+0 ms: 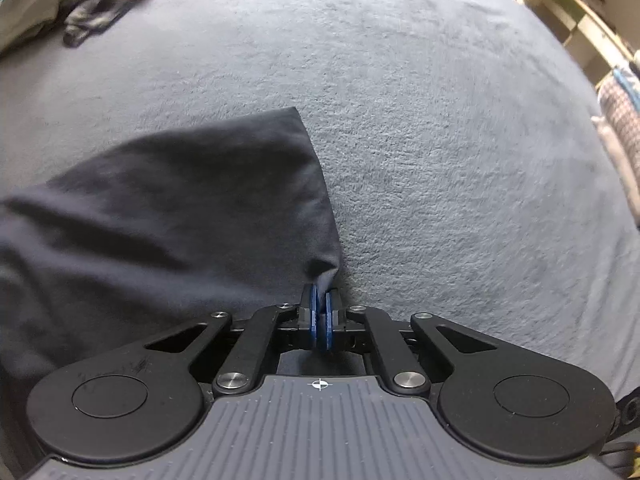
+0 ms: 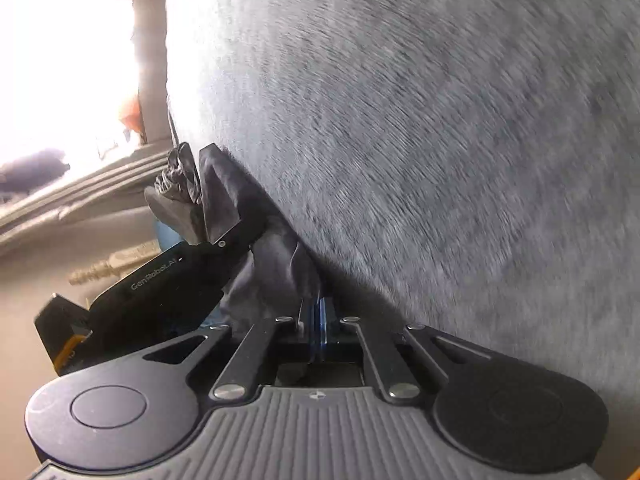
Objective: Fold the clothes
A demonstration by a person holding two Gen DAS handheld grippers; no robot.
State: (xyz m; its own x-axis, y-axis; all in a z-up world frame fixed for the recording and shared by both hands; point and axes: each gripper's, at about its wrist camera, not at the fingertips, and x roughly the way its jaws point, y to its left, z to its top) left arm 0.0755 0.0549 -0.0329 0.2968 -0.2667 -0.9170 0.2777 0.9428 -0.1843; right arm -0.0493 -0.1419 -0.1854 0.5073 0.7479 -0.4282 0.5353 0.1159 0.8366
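The left gripper [image 1: 320,312] and right gripper [image 2: 316,316] are each clamped on an edge of the dark garment [image 1: 168,200], which lies partly on the bed [image 1: 440,160]. Folding appears under way. A second garment [image 1: 100,4] sits unfolded beyond it.

Both tools clamped tight

The left tool [image 1: 320,300] points steeply downward, its blue pads [image 1: 311,316] pressed together on a pinch of the dark garment [image 1: 168,208]. The right tool [image 2: 318,308] sits rolled to one side, pads closed, apparently also pinching that cloth, though blur obscures the contact.
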